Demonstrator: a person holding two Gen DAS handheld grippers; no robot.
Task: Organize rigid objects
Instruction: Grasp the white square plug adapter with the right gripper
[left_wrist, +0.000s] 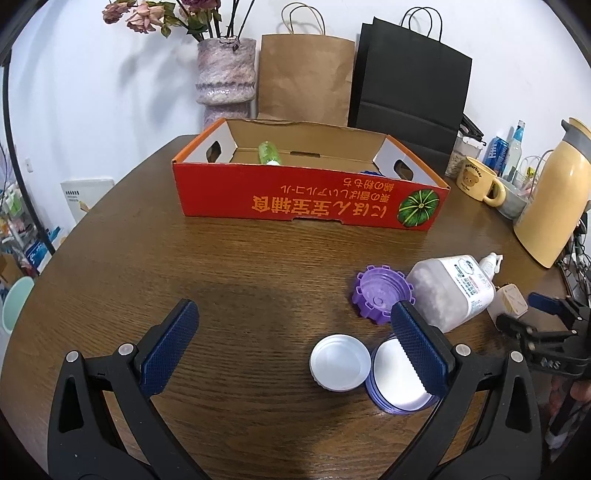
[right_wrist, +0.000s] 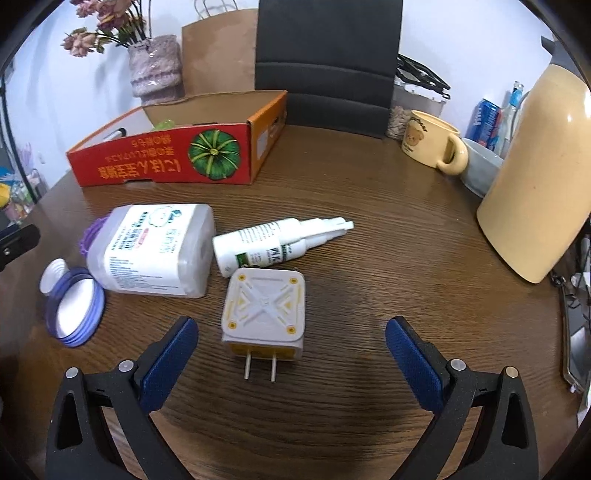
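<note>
A red cardboard box (left_wrist: 310, 199) (right_wrist: 166, 158) stands open at the back of the round wooden table, with a green bottle (left_wrist: 269, 151) inside. My left gripper (left_wrist: 291, 314) is open above bare wood. Its right finger overlaps a purple-rimmed lid (left_wrist: 395, 384) in the view, beside a white lid (left_wrist: 340, 362) and a purple toothed cap (left_wrist: 382, 291). A large white bottle (right_wrist: 155, 254) and a small spray bottle (right_wrist: 273, 243) lie on their sides. My right gripper (right_wrist: 291, 328) is open, with a white and yellow plug adapter (right_wrist: 264, 310) lying between its fingertips, untouched.
A tall cream jug (right_wrist: 535, 184) stands at the right edge, with a bear mug (right_wrist: 432, 144) and a grey bowl (right_wrist: 480, 173) beside it. Behind the box are a vase (left_wrist: 225, 74), a brown paper bag (left_wrist: 306, 77) and a black bag (left_wrist: 410, 85).
</note>
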